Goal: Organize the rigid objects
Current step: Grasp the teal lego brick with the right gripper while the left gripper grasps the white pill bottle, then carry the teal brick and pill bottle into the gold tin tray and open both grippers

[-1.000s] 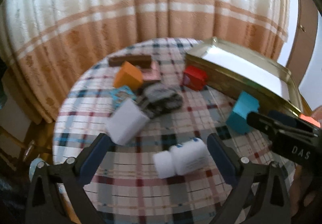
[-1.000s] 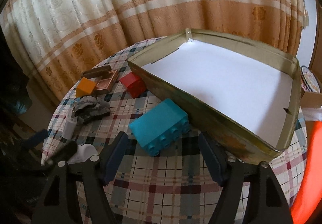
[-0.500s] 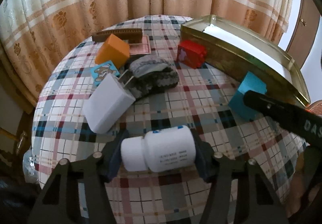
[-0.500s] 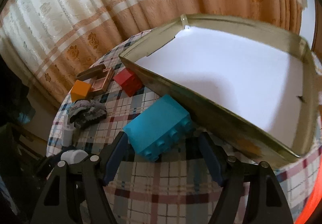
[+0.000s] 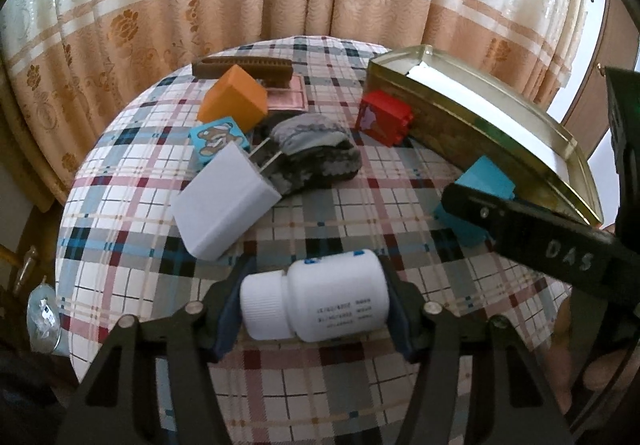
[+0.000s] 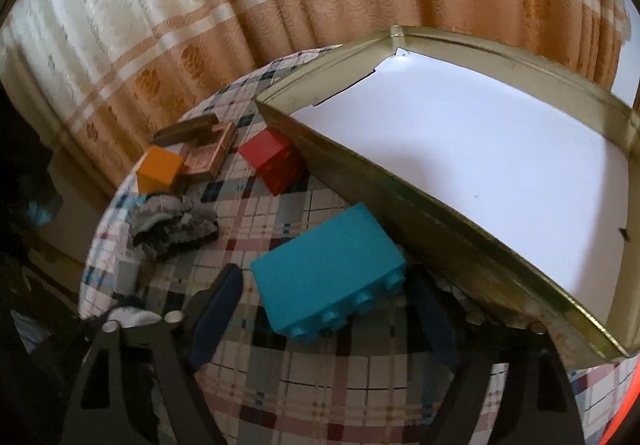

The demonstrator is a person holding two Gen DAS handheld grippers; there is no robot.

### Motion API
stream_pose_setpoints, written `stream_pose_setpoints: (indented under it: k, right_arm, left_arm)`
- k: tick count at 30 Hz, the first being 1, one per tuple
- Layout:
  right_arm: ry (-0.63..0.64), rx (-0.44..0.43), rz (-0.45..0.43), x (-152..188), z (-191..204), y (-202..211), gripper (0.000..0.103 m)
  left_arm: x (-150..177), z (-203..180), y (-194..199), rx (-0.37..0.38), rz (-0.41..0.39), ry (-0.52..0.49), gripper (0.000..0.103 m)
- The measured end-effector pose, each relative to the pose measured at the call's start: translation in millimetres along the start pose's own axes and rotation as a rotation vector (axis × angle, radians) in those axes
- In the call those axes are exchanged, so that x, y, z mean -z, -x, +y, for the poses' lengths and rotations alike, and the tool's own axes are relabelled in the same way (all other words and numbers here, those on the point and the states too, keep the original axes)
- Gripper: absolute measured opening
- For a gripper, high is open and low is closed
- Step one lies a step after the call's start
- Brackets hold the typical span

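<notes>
My left gripper [image 5: 316, 305] is shut on a white pill bottle [image 5: 316, 301] lying sideways, cap to the left, just above the plaid table. My right gripper [image 6: 328, 305] is open, its fingers [image 6: 218, 301] on either side of a teal toy brick [image 6: 328, 285] that lies beside the gold tin tray [image 6: 420, 217]; the brick also shows in the left wrist view [image 5: 476, 189]. A red brick [image 5: 384, 117], an orange block [image 5: 234, 101], a white charger plug [image 5: 224, 201] and a small bear-print block [image 5: 216, 137] lie on the table.
A grey knitted cloth [image 5: 312, 153] lies mid-table. A brown comb [image 5: 244, 71] and a pink card box [image 5: 286, 99] sit at the far edge. The tray [image 5: 460, 125] has a white lining and fills the right side. Curtains hang behind the round table.
My left gripper has closed on the white bottle. My right gripper has moved forward so the teal brick sits between its open fingers.
</notes>
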State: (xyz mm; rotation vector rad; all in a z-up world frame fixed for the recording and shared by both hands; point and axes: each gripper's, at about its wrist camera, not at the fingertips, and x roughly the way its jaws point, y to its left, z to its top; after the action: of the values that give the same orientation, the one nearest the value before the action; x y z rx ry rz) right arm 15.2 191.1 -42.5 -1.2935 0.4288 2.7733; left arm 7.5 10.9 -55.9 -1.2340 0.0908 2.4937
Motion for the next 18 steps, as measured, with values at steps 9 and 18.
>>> stream_pose_setpoints:
  k: [9,18]
  right_arm:
    - [-0.016,-0.073,0.008,8,-1,11,0.076]
    - [-0.005,-0.117,-0.082,14,8,44,0.076]
  left_arm:
    - [4,0,4,-0.019,0.001,0.017,0.061]
    - [4,-9,29,-0.043,-0.059,0.002,0.061]
